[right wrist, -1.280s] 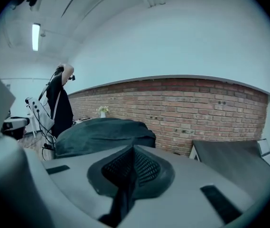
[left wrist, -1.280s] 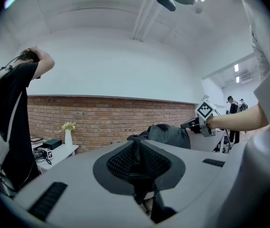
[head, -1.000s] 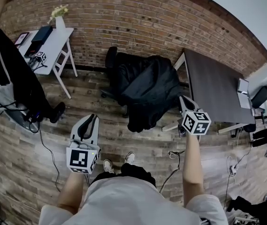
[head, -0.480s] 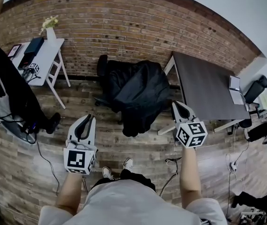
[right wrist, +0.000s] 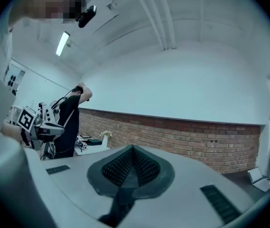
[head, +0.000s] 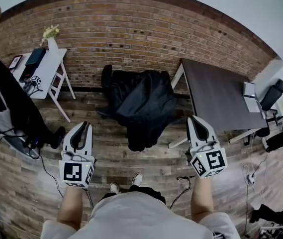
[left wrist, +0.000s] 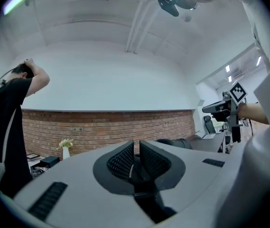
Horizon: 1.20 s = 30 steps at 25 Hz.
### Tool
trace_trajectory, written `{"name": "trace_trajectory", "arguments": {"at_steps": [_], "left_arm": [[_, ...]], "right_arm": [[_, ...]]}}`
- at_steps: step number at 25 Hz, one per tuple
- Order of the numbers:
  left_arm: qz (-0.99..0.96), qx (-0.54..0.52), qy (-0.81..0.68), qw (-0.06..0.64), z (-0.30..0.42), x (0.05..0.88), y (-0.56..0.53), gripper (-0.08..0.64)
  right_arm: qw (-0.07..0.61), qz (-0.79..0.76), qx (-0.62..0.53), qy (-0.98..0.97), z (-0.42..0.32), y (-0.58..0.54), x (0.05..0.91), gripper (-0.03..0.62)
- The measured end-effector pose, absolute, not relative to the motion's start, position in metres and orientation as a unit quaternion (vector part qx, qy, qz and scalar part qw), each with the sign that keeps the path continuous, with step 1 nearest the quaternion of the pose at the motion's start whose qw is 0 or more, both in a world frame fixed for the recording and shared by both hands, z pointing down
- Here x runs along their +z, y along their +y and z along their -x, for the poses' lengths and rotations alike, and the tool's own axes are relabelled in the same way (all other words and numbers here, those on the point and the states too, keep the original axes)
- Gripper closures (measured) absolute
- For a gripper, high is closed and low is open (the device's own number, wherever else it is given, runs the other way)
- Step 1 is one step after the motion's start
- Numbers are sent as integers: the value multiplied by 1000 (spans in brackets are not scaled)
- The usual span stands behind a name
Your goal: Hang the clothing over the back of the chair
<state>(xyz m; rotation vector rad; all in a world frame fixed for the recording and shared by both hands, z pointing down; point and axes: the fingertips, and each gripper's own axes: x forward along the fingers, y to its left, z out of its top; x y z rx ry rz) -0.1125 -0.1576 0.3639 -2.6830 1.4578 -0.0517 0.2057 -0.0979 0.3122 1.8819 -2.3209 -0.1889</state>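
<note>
Black clothing (head: 143, 101) lies heaped over the back and seat of the chair (head: 106, 74), with one fold trailing toward the wooden floor (head: 151, 158). The left gripper (head: 83, 126), jaws a slit apart, and the right gripper (head: 197, 122), jaws closed, both hold nothing and stand well clear. Risk, as judged: the trailing weight, or a swivel of the chair, could drag the unsteadied garment off.
</note>
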Motion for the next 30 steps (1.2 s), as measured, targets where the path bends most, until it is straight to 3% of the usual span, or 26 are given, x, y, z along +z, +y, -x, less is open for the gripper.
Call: {"name": "trace_trajectory", "arguments": {"at_steps": [20,30], "left_arm": [[838,-6,543,49,131,347,-156,506],[830,-11,555,55,129,349,-155,511]], "right_arm": [[7,-658,-114,-744,-252,-62,296,574],[17,-655,-109,-747,-254,-81,308,574]]}}
